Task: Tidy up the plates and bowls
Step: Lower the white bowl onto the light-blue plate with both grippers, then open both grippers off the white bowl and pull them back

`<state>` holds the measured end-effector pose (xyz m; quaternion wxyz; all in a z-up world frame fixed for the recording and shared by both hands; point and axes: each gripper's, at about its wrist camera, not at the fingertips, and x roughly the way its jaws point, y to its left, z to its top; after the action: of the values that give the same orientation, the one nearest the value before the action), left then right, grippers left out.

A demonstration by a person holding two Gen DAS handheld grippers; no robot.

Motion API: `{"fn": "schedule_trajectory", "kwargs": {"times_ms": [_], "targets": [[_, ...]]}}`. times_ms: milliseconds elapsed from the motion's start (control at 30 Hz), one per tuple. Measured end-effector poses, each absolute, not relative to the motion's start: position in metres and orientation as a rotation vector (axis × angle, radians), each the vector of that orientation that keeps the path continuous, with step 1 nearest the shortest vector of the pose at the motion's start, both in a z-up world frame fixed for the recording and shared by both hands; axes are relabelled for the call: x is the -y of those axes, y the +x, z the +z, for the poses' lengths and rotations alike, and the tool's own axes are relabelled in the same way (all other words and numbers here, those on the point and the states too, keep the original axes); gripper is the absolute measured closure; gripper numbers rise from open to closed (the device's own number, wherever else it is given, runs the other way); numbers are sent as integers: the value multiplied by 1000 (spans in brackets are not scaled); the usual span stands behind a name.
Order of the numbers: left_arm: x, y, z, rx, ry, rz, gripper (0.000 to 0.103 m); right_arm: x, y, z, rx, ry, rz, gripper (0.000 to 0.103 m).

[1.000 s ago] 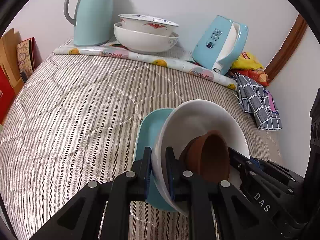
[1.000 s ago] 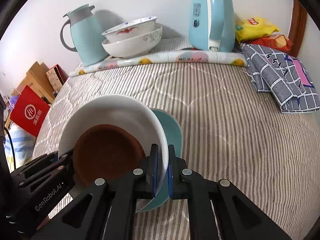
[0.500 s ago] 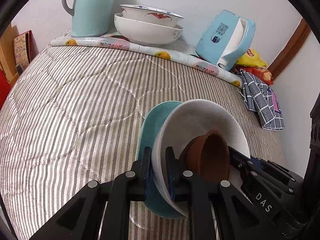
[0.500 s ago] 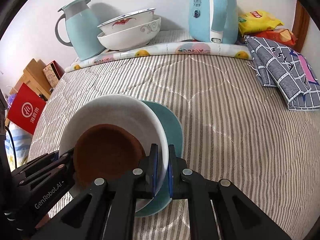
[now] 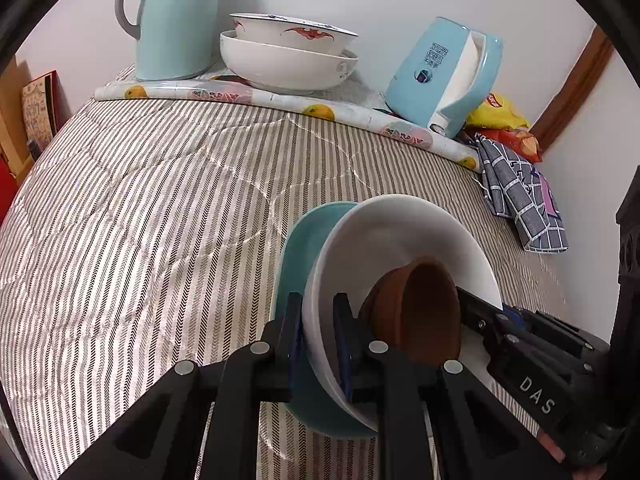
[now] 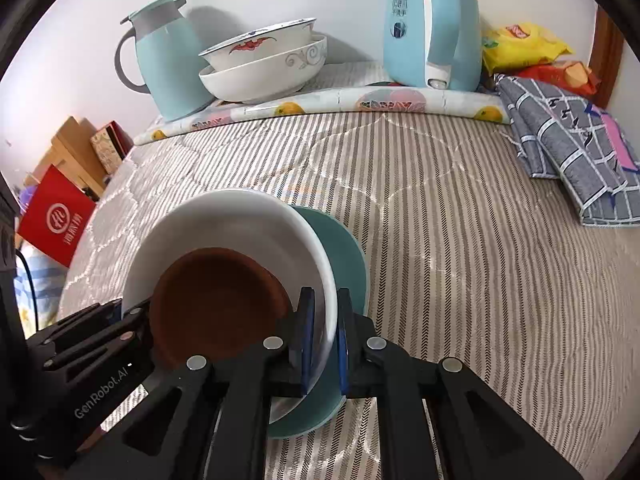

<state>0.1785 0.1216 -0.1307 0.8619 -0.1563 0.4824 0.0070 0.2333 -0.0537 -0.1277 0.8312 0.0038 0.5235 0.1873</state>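
Note:
A stack of a teal plate (image 5: 304, 248), a white bowl (image 5: 400, 232) and a brown bowl (image 5: 424, 304) hangs tilted above the striped quilted cloth (image 5: 140, 220). My left gripper (image 5: 318, 308) is shut on the rims of the teal plate and white bowl on one side. On the opposite side my right gripper (image 6: 325, 300) is shut on the same two rims, teal plate (image 6: 348, 264) and white bowl (image 6: 224, 224). The brown bowl (image 6: 216, 300) rests inside the white one. Each view shows the other gripper at the far rim: right gripper (image 5: 520, 340), left gripper (image 6: 100, 336).
At the back, on a fruit-patterned mat (image 5: 280, 100), stand two nested white bowls (image 5: 288, 60), a pale blue jug (image 5: 176, 20) and a blue kettle (image 5: 444, 76). A checked cloth (image 5: 520, 200) and snack bags (image 5: 496, 112) lie at the right. A red bag (image 6: 52, 216) stands beyond the left edge.
Both grippers have carried the stack a little toward the back; the jug, nested bowls and kettle now sit higher and larger in both views. The grips are unchanged.

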Motion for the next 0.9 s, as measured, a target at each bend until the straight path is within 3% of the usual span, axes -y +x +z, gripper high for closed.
{"fn": "schedule_trajectory", "kwargs": {"times_ms": [367,800,867,900], "targets": [[-122,171,-128,-1042,-338,15,80,61,222,-125,-1101,7,405,88],[-114,160,-114,-1036,-299,43,71,80,208,-107,-1054,10,374,67],[-114,156,-109,-1018,-288,72,50,84,203,-102,-1035,1,361,63],[-115,155,-107,-1006,-279,82,47,85,201,-100,-1025,-2,355,62]]}}
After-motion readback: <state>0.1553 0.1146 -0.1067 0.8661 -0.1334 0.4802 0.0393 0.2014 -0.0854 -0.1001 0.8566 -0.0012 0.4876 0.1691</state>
